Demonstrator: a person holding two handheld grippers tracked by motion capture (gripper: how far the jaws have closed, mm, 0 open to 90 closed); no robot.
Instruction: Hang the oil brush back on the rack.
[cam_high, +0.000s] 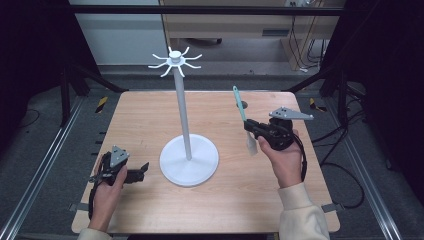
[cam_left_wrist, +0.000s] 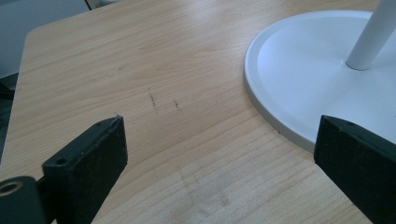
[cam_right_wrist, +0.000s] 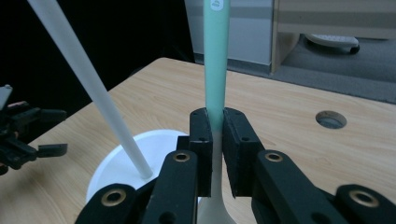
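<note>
Your right gripper (cam_high: 255, 131) is clamped on a slim utensil with a mint-green handle and a white lower end (cam_high: 240, 106). In the right gripper view the two black jaws press on the handle where green turns to white (cam_right_wrist: 215, 93). The utensil is held clear of the table, tilted, handle end uppermost, to the right of the stand's pole.

Your left gripper (cam_high: 138, 175) rests low at the near left of the table with its jaws standing wide apart and nothing between them (cam_left_wrist: 215, 154). It sits just beside the stand's base.

The white stand with a round disc base, thin upright pole and a crown of curved hooks (cam_high: 185, 120) occupies the table's centre.

The work surface is a light wood-grain table with rounded corners (cam_high: 150, 107). It carries faint pencil-like marks and a round cable hole (cam_right_wrist: 330, 119). Grey carpet and a black frame surround it; pale cabinets stand behind.
</note>
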